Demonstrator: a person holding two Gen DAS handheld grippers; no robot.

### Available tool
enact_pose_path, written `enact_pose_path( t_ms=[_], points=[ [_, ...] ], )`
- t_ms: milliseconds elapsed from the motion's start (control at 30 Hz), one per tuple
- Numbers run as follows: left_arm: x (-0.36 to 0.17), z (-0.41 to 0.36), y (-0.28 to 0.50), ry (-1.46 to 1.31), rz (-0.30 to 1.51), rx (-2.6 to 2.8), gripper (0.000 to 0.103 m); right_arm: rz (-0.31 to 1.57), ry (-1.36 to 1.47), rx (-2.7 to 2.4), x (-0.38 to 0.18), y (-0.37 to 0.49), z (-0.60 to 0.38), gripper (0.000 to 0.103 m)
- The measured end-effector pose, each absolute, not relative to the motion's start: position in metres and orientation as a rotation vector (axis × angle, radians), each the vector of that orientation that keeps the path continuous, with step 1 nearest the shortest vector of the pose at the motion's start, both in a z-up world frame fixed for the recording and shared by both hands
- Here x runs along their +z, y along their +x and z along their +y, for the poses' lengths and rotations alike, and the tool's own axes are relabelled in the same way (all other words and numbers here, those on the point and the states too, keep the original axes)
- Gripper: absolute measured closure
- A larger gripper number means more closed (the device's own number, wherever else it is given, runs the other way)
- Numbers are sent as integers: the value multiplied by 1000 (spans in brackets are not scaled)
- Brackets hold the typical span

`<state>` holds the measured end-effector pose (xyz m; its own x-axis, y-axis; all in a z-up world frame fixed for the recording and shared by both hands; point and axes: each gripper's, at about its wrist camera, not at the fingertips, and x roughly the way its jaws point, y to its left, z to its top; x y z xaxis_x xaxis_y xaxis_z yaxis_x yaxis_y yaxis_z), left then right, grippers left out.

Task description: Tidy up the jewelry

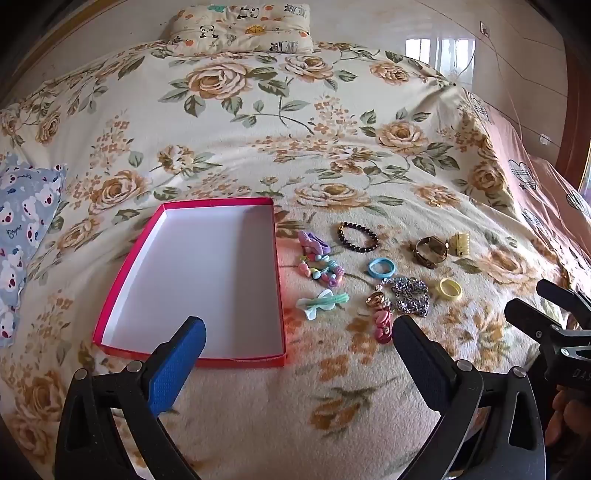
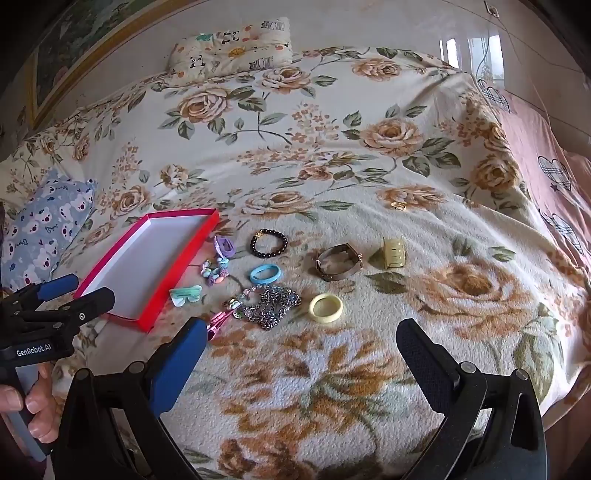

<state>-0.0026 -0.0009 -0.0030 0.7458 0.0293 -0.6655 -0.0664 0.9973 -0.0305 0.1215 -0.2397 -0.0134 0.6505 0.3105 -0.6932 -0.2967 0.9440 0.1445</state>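
A red box (image 1: 110, 295) with a white, empty inside lies on the floral blanket; it also shows in the right wrist view (image 2: 147, 317). To its right lie a black bead bracelet (image 1: 357, 237), a blue ring (image 1: 381, 268), a yellow ring (image 1: 450, 289), a watch (image 1: 430, 251), a silver chain (image 1: 410, 295), a gold clip (image 1: 459, 243), a colourful bead bracelet (image 1: 322, 271) and hair clips (image 1: 321, 302). My left gripper (image 1: 299, 343) is open and empty, near the box's front. My right gripper (image 2: 301, 341) is open and empty, just in front of the yellow ring (image 2: 325, 307).
The bed's blanket (image 1: 295, 147) spreads all around. A panda pillow (image 1: 240, 26) lies at the far edge, a blue koala pillow (image 1: 22, 221) at the left, pink bedding (image 1: 546, 206) at the right. A small gold earring (image 2: 398, 206) lies beyond the watch.
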Motion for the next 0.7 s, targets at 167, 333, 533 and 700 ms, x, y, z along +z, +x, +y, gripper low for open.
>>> enact_pose_path(
  t_ms=[167,333,533,700],
  points=[
    [-3,-1,-1,-54,725,53,1,789,18,348,-12,122,-240,0],
    [-3,-1,-2,-53,725,52,1,778,20,350,-8,122,-238,0],
    [-3,-1,-1,-54,725,53,1,780,30,355,-9,123,-238,0],
    [-4,-1,-1,-54,725,54,1,773,39,359,-10,123,-238,0]
  ],
)
